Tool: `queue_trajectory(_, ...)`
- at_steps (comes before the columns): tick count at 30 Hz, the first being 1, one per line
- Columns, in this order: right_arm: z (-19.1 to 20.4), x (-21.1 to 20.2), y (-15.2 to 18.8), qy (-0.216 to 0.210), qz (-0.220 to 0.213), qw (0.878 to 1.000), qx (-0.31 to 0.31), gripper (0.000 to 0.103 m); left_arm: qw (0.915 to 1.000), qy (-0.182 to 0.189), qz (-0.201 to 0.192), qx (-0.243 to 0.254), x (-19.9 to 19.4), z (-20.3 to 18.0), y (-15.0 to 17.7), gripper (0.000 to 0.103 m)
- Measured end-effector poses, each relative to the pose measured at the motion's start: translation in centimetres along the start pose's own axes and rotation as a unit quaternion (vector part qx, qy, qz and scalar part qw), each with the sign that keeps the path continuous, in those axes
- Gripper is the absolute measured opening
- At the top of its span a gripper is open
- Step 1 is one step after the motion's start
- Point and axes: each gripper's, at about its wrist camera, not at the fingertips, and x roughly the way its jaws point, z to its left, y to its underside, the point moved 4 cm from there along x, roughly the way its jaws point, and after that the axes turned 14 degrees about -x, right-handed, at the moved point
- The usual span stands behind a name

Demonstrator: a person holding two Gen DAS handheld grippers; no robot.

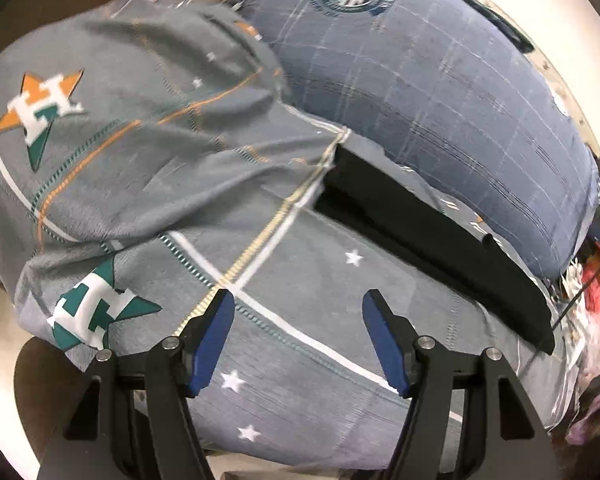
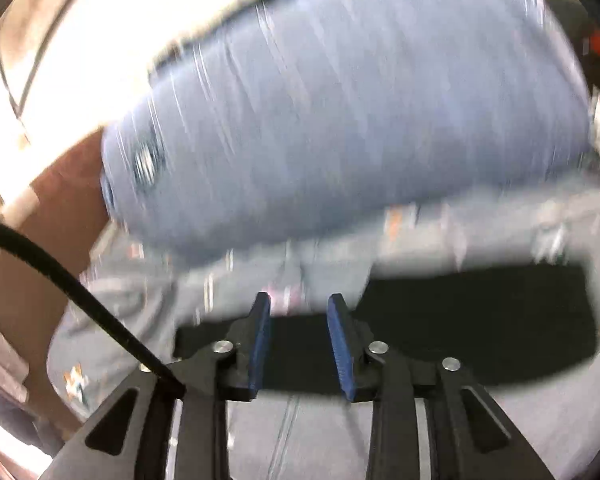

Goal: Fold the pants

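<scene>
The black pants lie folded in a long flat strip on the grey bed sheet, just below the blue pillow. My left gripper is open and empty over the sheet, short of the pants. In the blurred right wrist view the pants lie as a dark flat band across the sheet. My right gripper is open, hovering just above the pants' left part, with nothing between its blue pads.
A large blue plaid pillow lies behind the pants, also in the right wrist view. A rumpled grey quilt with star logos is at the left. Colourful clutter sits past the bed's right edge. A black cable crosses the left.
</scene>
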Motion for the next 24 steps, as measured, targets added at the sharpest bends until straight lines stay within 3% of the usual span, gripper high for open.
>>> queue_trajectory(3, -0.2, -4.9, -4.8, 0.017, -0.077, 0.997, -0.010, 0.064, 0.9997, -0.004, -0.015, 0.017, -1.2, -1.4, 0.5, 0.068)
queue_trajectory(5, 0.2, -7.4, -5.6, 0.007, -0.113, 0.993, -0.021, 0.075, 0.9996, -0.009, -0.014, 0.021, -1.2, -2.0, 0.7, 0.069)
queue_trajectory(7, 1.5, -7.5, -4.5, -0.008, -0.115, 0.993, -0.029, 0.079, 0.9997, -0.013, -0.005, 0.022, -1.0, -2.5, 0.9, 0.069)
queue_trajectory(12, 3.4, -3.1, 1.9, -0.039, -0.034, 0.998, -0.046, 0.079, 0.9992, -0.016, -0.003, 0.037, -1.3, -3.3, 1.5, 0.070)
queue_trajectory(17, 4.3, 1.1, 5.3, -0.072, 0.047, 0.995, -0.057, 0.079, 0.9997, -0.017, 0.006, 0.017, -0.4, -2.4, 1.6, 0.070)
queue_trajectory(24, 13.9, 8.2, 7.8, -0.105, 0.134, 0.966, -0.196, 0.079, 0.9992, -0.019, 0.022, -0.026, 1.7, 0.9, 1.0, 0.070)
